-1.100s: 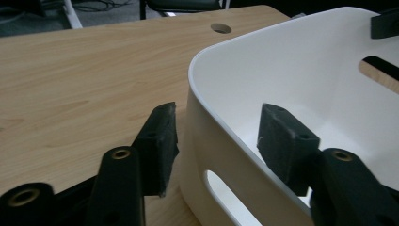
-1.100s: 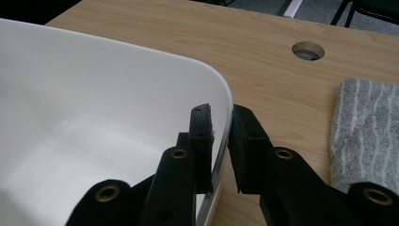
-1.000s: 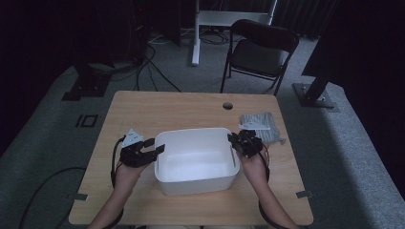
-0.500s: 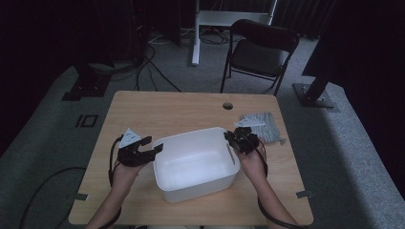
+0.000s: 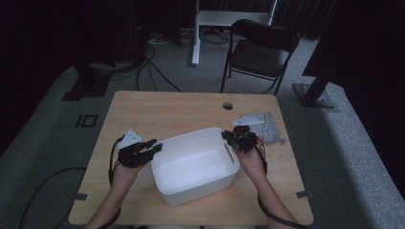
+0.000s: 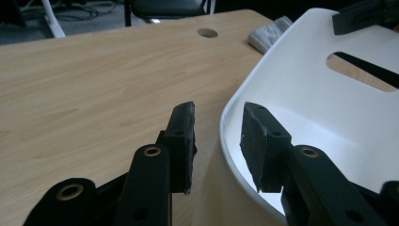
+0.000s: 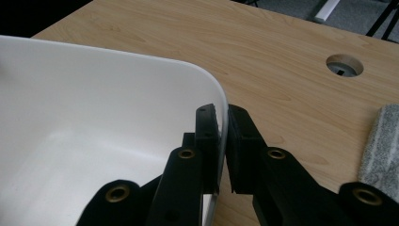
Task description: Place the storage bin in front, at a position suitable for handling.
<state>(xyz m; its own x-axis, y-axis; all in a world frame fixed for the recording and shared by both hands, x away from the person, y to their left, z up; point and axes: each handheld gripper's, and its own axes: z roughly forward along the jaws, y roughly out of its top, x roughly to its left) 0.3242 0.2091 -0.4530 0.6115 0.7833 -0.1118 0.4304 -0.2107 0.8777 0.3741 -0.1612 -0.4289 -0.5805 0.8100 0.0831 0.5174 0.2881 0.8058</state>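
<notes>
White plastic tub (image 5: 196,164) sits on the wooden tabletop (image 5: 162,109), roughly centred, turned at a slant to the table edges; a slot handle shows in its right end wall in the high view. Right claw (image 5: 232,138) is clamped on the tub's rim at the far right corner: in the right gripper view (image 7: 221,136) one pad lies inside the wall, the other outside, both pressed flat against the thin white edge. Left claw (image 5: 154,147) stands at the tub's left end; in the left gripper view (image 6: 216,141) its jaws straddle the rim, one pad on the tabletop side, one over the tub's interior, with a gap visible on each side of the edge. Those jaws have just been closing, the rim between them, pads not pressing on it. Tub interior looks bare and glossy. A grey cloth (image 5: 265,126) lies on the tabletop just behind the right hand (image 5: 250,160), near the right edge, with a white slip of something on its near-left corner; its nature cannot be told. A round cable hole (image 5: 228,105) sits in the tabletop beyond the tub. Past the table, a dark folding chair (image 5: 260,52) stands on grey carpet. Both forearms enter from the bottom of the high view.
</notes>
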